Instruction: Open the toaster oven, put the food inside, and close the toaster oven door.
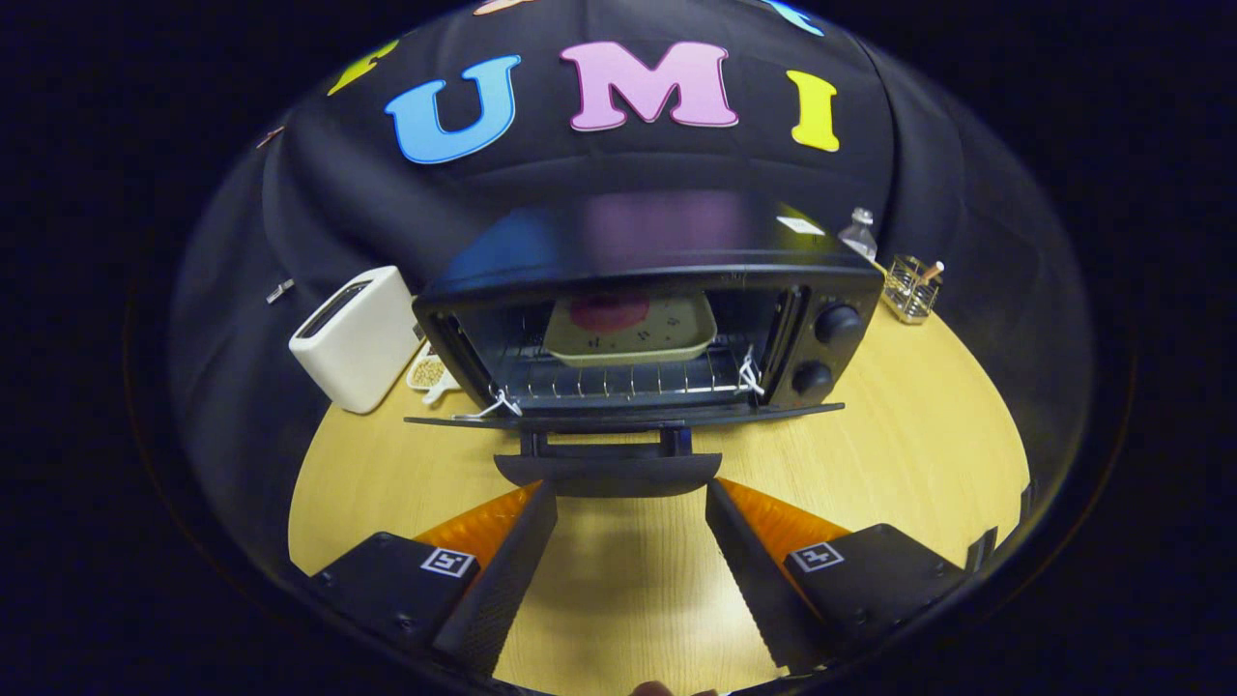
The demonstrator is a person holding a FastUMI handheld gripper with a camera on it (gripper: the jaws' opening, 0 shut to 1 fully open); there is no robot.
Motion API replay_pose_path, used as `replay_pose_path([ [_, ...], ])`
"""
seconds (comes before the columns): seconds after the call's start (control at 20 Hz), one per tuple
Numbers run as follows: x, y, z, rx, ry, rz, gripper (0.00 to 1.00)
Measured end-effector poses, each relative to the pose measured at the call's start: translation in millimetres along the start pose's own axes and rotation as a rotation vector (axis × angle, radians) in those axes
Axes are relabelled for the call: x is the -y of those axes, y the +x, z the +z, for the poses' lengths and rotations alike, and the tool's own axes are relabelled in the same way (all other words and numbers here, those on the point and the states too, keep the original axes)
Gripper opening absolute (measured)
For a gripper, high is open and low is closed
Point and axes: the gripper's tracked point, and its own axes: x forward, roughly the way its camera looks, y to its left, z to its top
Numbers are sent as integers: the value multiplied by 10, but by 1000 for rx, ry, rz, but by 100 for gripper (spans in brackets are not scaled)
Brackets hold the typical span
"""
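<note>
toaster oven (pixel 647 319) on wooden surface (pixel 899 454), door (pixel 618 418) down flat | tray of food (pixel 630 329) already on rack inside | gripper (pixel 630 498) jaws spread wide, empty, tips flanking door handle (pixel 609 474) | left: close door

Small dish (pixel 432 374): mostly hidden behind the toaster (pixel 356 338) and the toaster oven (pixel 647 319); contents too small to tell.
Tray (pixel 630 333) in the toaster oven: front rim partly behind the rack wires; the reddish food (pixel 609 311) on it is blurred.
Bottle (pixel 858 233): lower part hidden behind the toaster oven's top corner.
Wire basket (pixel 911 287) right of the toaster oven: contents too small to tell.
</note>
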Motion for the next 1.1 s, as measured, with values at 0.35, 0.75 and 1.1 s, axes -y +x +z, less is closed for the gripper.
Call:
replay_pose_path([
  [0.35, 143, -132, 455, 105, -6, -7, 100],
  [0.75, 493, -695, 971, 282, -61, 20, 100],
  [1.1, 997, -1360, 1572, 432, -5, 10, 100],
])
